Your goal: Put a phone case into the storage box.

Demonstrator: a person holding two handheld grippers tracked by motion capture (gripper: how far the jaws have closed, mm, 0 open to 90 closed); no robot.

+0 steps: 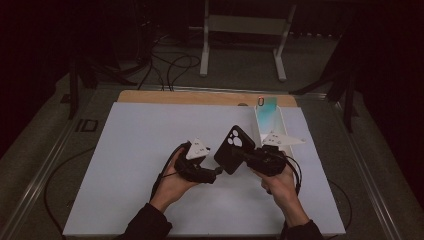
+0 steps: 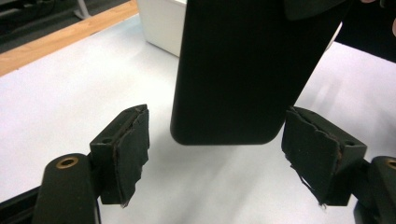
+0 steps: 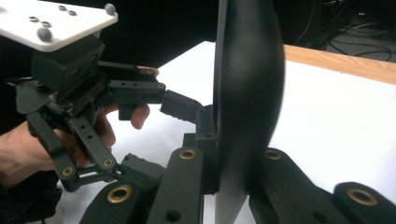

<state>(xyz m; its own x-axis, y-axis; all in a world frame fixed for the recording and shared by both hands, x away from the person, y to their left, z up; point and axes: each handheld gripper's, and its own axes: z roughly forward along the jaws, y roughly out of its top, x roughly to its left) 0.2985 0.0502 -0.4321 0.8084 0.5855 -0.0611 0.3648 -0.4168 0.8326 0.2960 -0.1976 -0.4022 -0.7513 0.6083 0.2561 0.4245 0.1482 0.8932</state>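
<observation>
A black phone case (image 1: 231,147) with camera cut-outs is held upright above the white table. My right gripper (image 1: 239,156) is shut on it; in the right gripper view the case (image 3: 250,84) stands edge-on, clamped between the jaws of that gripper (image 3: 233,163). My left gripper (image 1: 216,172) comes in from the left. In the left gripper view its jaws (image 2: 222,149) stand open on either side of the case's rounded lower end (image 2: 238,70), and both pads (image 2: 133,154) are apart from it. The right gripper view also takes in the left gripper (image 3: 161,137) with the hand that holds it.
A white sheet (image 1: 140,150) covers the table, with a wooden strip (image 1: 200,97) along its far edge. At the back right stands a narrow white box (image 1: 279,127) with a teal, phone-like thing (image 1: 266,107) at its far end. Cables and a white frame lie on the floor beyond.
</observation>
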